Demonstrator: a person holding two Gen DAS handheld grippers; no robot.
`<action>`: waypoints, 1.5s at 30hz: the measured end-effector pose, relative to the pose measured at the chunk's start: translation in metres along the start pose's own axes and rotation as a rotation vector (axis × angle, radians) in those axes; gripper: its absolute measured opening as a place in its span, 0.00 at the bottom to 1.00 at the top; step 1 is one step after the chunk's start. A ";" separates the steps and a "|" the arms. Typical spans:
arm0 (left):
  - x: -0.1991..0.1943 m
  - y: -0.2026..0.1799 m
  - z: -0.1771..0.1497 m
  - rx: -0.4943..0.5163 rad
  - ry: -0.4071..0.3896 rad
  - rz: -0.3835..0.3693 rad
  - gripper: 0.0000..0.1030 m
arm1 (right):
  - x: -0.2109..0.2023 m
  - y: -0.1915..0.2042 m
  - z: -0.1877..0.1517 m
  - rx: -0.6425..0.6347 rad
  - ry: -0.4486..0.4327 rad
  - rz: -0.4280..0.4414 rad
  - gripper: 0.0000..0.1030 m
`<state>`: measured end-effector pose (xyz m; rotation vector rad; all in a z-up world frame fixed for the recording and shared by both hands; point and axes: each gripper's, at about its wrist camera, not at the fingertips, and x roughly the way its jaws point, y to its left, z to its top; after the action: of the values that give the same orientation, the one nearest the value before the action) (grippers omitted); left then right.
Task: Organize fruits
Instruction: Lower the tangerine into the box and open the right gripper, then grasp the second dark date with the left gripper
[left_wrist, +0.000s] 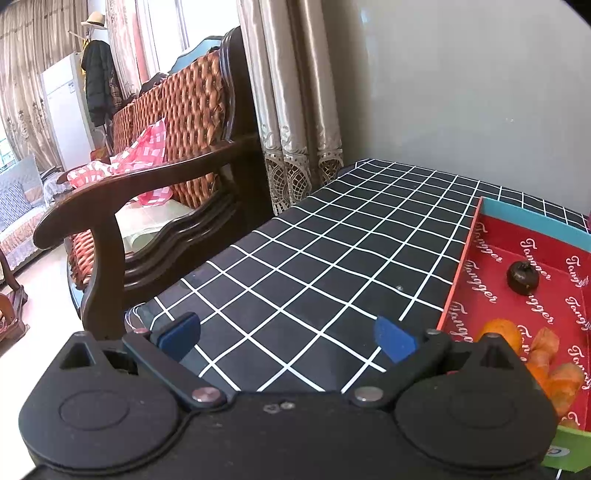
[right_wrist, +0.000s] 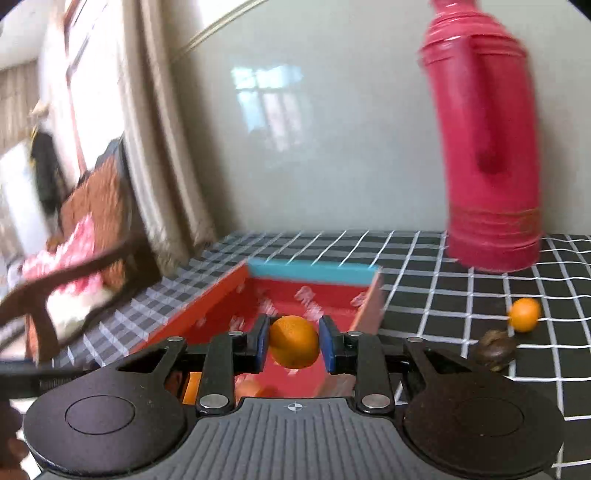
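My right gripper is shut on an orange, held above the near part of the red box. More orange fruit lies in the box under the fingers. A second orange and a dark brown fruit rest on the checked cloth to the right. In the left wrist view the same red box holds a dark brown fruit and several orange pieces. My left gripper stands open over the cloth, left of the box, with nothing between its blue pads.
A tall red thermos stands on the cloth at the back right, near the wall. The black checked tablecloth covers the table. A dark wooden armchair with a pink checked bag stands left of the table, beside a curtain.
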<state>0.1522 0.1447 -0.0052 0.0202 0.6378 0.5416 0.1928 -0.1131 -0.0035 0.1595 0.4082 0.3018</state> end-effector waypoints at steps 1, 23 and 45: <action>0.000 0.000 0.000 0.001 -0.002 0.001 0.92 | 0.003 0.004 -0.003 -0.014 0.013 -0.006 0.28; -0.055 -0.076 -0.011 0.118 -0.200 -0.140 0.93 | -0.073 -0.059 -0.016 0.079 -0.045 -0.583 1.00; -0.105 -0.231 -0.056 0.465 -0.380 -0.526 0.87 | -0.133 -0.116 -0.037 0.125 -0.127 -0.998 1.00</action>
<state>0.1596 -0.1138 -0.0332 0.3754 0.3610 -0.1289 0.0907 -0.2612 -0.0133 0.0810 0.3373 -0.7137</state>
